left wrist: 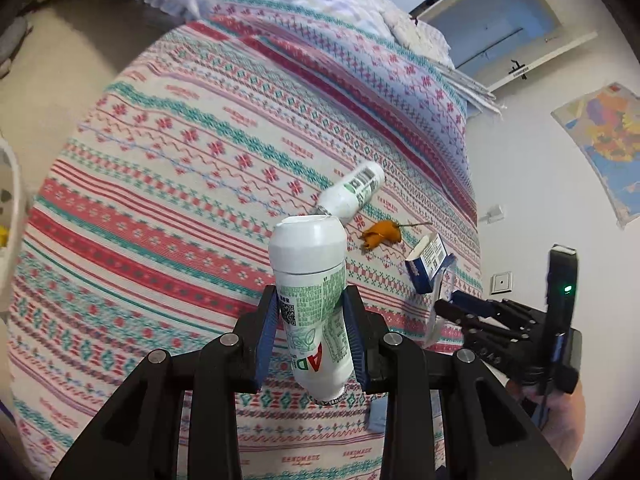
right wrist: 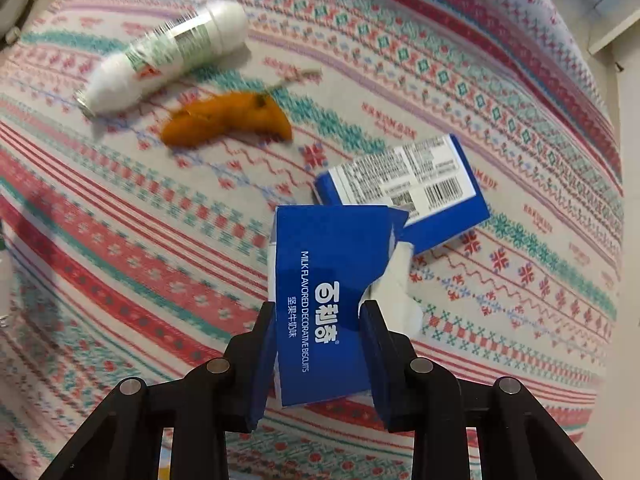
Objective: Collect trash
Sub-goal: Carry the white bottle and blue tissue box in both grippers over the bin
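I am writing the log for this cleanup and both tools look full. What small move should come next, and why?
Probably carry both loads off the bed to a bin before reaching again. The left tool is shut on a white bottle, the right tool on a blue biscuit box. Neither can take the second bottle, orange peel or other blue box lying on the bedspread.
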